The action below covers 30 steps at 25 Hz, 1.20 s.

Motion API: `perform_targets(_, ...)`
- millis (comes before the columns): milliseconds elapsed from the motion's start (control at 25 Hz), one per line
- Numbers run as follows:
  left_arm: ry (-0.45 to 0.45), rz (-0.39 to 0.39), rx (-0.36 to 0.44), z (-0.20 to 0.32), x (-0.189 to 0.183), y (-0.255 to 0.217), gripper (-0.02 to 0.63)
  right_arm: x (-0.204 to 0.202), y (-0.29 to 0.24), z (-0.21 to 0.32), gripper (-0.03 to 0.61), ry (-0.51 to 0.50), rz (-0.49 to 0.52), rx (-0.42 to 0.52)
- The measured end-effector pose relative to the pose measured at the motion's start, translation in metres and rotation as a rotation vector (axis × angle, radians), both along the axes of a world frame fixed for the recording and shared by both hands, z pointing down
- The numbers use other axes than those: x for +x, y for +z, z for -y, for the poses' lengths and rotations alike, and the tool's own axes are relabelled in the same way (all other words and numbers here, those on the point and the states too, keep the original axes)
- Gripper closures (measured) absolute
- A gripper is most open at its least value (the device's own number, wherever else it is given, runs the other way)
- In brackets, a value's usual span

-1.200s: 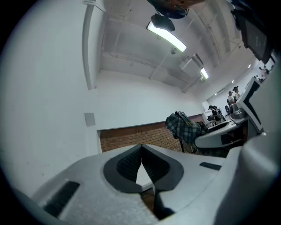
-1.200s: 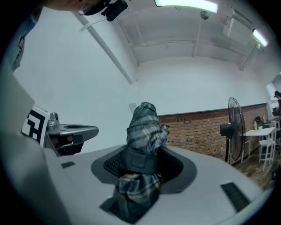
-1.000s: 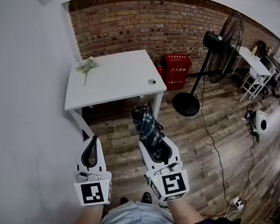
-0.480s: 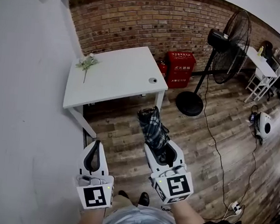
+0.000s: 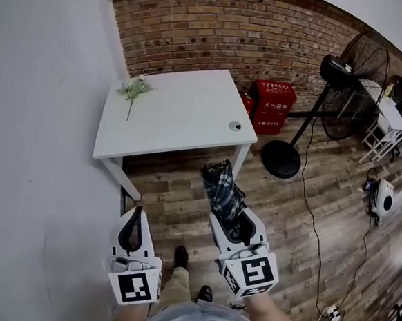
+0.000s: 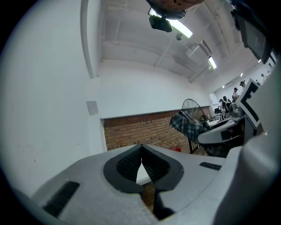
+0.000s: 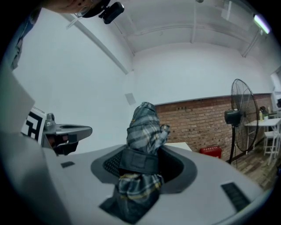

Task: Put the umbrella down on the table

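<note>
The right gripper [image 5: 233, 223] is clamped on the folded plaid umbrella [image 7: 143, 127]. Its fingers [image 7: 180, 171] stand fairly wide because the bundle fills the gap, and the pads press on the dark strap wrapped round the cloth. The umbrella's upper part sticks out well past the fingertips, pointing ahead toward the table [image 5: 177, 116], while a shorter, crumpled part sits back between the fingers toward the gripper's body. The umbrella is in the air over the wooden floor [image 5: 184, 203], short of the table's near edge and not touching it. The left gripper [image 5: 135, 212] is beside the right one, apart from it. Its fingers [image 6: 125, 163] are closed tip to tip with nothing between them, only a thin slit showing below the tips. From the left fingertips the umbrella lies off to the right and slightly ahead. The table is beyond both pairs of fingertips, with a flower sprig [image 5: 134, 89] at its far left corner.
</note>
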<state>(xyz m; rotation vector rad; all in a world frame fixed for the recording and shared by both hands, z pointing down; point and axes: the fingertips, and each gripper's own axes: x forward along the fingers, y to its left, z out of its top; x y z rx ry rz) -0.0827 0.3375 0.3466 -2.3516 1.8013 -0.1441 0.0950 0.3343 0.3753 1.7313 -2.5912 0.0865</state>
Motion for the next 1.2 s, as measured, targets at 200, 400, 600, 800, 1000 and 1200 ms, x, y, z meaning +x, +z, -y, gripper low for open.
perform_targets(200,0.006,0.028,0.000,0.063,-0.021,-0.001,0.604,-0.020,0.006,0.062,0.370,-0.002,-0.001,-0.018)
perform_targets(400,0.029,0.024,0.014,0.126,-0.035,-0.004,0.604,-0.039,0.009,0.125,0.370,0.014,0.000,-0.023)
perform_targets(600,0.049,0.016,0.025,0.179,-0.052,-0.016,0.604,-0.060,-0.004,0.178,0.370,0.021,-0.008,-0.009)
perform_targets(800,0.084,0.006,0.065,0.220,-0.065,-0.032,0.604,-0.077,-0.020,0.216,0.370,0.036,-0.016,0.024)
perform_targets(1000,0.104,-0.012,0.082,0.245,-0.068,-0.036,0.604,-0.079,-0.028,0.236,0.370,0.055,-0.033,0.040)
perform_targets(1200,0.136,-0.010,0.072,0.263,-0.063,-0.028,0.604,-0.073,-0.030,0.249,0.370,0.081,-0.040,0.052)
